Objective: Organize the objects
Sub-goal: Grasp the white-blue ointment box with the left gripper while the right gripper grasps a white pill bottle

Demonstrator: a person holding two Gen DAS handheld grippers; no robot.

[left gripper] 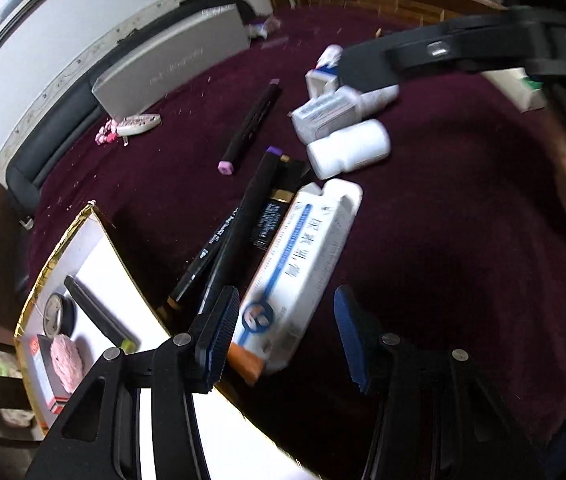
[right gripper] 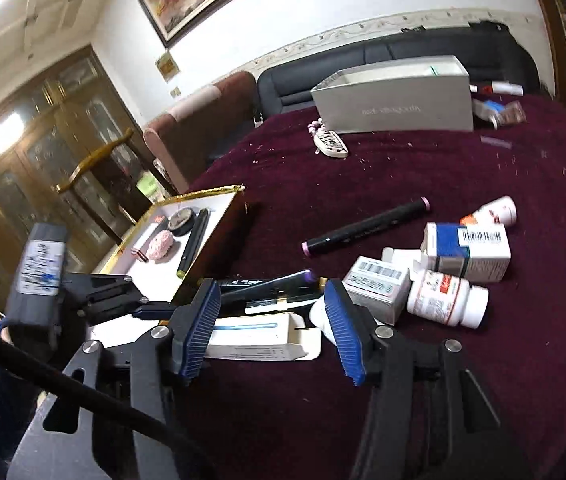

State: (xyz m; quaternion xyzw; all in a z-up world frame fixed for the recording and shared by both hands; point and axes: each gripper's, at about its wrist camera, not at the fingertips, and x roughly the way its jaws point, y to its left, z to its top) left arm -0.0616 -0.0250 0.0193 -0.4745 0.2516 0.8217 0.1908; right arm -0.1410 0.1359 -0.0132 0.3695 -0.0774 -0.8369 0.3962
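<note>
A long white box with blue print (left gripper: 303,264) lies on the maroon cloth between the open fingers of my left gripper (left gripper: 287,336); it also shows in the right wrist view (right gripper: 255,334). Black markers (left gripper: 243,220) lie beside it. White pill bottles (left gripper: 349,148) and small medicine boxes (left gripper: 323,114) lie beyond. My right gripper (right gripper: 273,328) is open and empty, hovering over the white box. It shows in the left wrist view as a black arm (left gripper: 463,52) at the upper right. A gold-edged open box (right gripper: 187,236) holds a marker, a round tin and a pink object.
A grey open box (right gripper: 395,104) stands at the table's far side, with a key fob (right gripper: 331,142) before it. A purple-capped marker (right gripper: 367,226) lies alone mid-table. A dark sofa and wooden cabinets stand behind.
</note>
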